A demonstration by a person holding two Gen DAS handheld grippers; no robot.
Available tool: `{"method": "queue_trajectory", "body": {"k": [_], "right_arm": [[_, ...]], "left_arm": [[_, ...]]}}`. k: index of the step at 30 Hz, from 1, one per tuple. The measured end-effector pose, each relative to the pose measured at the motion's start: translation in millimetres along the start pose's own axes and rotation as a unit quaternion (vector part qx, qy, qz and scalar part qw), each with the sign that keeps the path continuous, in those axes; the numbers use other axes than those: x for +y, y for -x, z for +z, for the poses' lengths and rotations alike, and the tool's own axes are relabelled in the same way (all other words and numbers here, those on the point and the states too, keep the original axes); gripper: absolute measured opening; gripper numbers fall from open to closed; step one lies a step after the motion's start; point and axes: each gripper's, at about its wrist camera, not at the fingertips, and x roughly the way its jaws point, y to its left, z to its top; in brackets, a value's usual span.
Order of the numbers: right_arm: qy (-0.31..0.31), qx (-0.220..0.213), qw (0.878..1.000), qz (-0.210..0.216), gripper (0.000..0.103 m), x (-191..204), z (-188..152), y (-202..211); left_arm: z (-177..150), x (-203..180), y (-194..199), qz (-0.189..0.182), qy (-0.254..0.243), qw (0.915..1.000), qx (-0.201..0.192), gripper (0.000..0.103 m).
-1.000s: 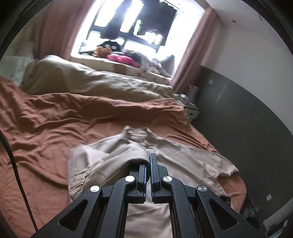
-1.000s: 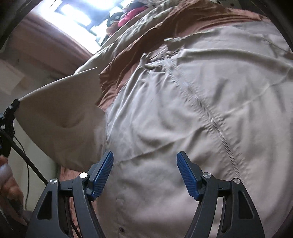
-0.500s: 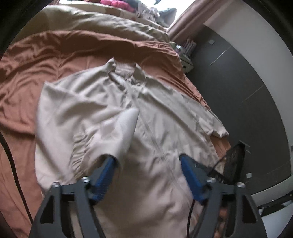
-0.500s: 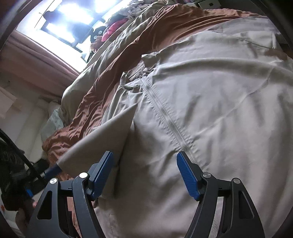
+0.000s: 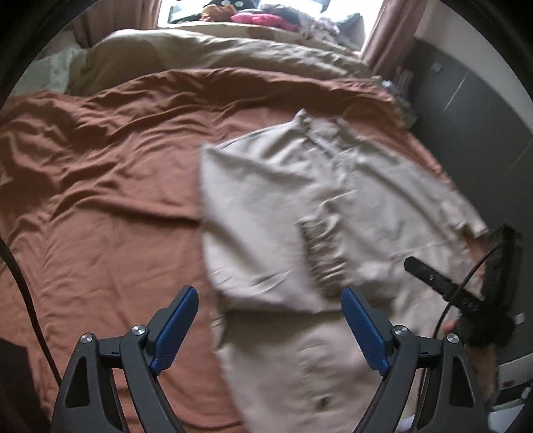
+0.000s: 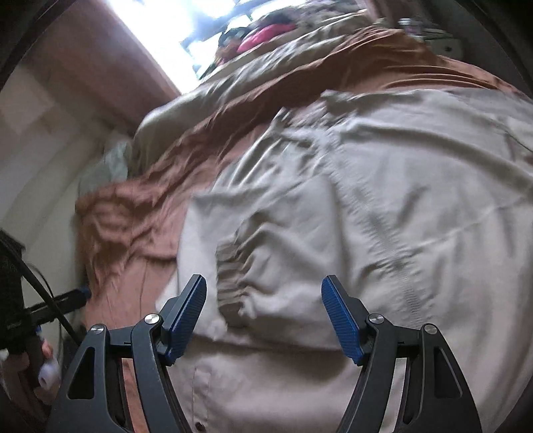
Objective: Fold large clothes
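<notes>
A beige zip jacket (image 5: 319, 206) lies face up on the brown bedsheet (image 5: 100, 206). Its left sleeve is folded across the chest, with the elastic cuff (image 5: 321, 253) lying near the zip. My left gripper (image 5: 266, 319) is open and empty, held above the jacket's left edge and lower body. My right gripper (image 6: 263, 309) is open and empty, just above the jacket (image 6: 366, 206), near the folded sleeve's cuff (image 6: 230, 283). The right gripper also shows in the left wrist view (image 5: 443, 283) at the right, over the jacket's hem side.
A beige duvet (image 5: 213, 56) lies bunched at the far side of the bed. Clothes and toys (image 5: 260, 16) sit on the window sill behind it. A dark wall panel (image 5: 479, 110) and a small bedside stand (image 5: 399, 83) are to the right.
My left gripper has opened and let go of the left sleeve, which now lies folded across the jacket's chest. The left gripper has drawn back and left. The right gripper stayed open.
</notes>
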Motion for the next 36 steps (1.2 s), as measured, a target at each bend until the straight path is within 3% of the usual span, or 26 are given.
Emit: {"method": "queue_trajectory", "body": {"k": [9,12,15,16,18,19,22,28,31,34,36], "right_arm": [[0.105,0.078,0.989,-0.071,0.07,48.5,-6.3,-82.7],[0.131,0.093,0.984,-0.076,0.07,63.0,-7.1,-107.9],[0.151,0.108,0.977,-0.108,0.07,69.1,-12.0,-134.5],[0.157,0.106,0.975,-0.118,0.068,69.5,-13.4,-139.1],[0.169,0.099,0.971,-0.138,0.043,71.1,-13.8,-140.4],[0.166,0.099,0.972,-0.134,0.037,69.9,-11.9,-139.2],[0.16,0.077,0.974,-0.139,0.032,64.7,-4.9,-123.9],[0.072,-0.009,0.99,-0.125,0.032,20.9,24.1,-63.0],[-0.006,-0.059,0.989,-0.132,0.034,-18.8,36.3,-31.1],[-0.101,-0.067,0.987,-0.109,0.046,-67.7,37.8,-15.5],[-0.146,-0.06,0.984,-0.08,0.063,-90.7,32.7,-12.1]], "left_arm": [[-32.2,42.4,-20.1,0.023,0.035,0.9987,0.029,0.072],[-40.9,49.7,-28.3,0.024,0.043,0.9981,0.037,0.07],[-48.1,53.0,-37.5,0.028,0.041,0.9976,0.049,0.068],[-50.0,54.1,-41.4,0.029,0.041,0.9973,0.053,0.066],[-52.0,56.8,-47.2,0.027,0.046,0.9969,0.057,0.066],[-52.6,57.6,-49.5,0.025,0.049,0.9968,0.057,0.066],[-52.8,56.9,-62.1,0.02,0.059,0.9962,0.06,0.064],[-53.5,42.8,-80.4,0.013,0.049,0.9962,0.07,0.061],[-54.3,39.2,-83.8,0.017,0.045,0.9961,0.074,0.061],[-54.7,38.2,-84.7,0.017,0.043,0.9962,0.074,0.061],[-54.6,37.6,-87.0,0.015,0.045,0.996,0.076,0.061]]}}
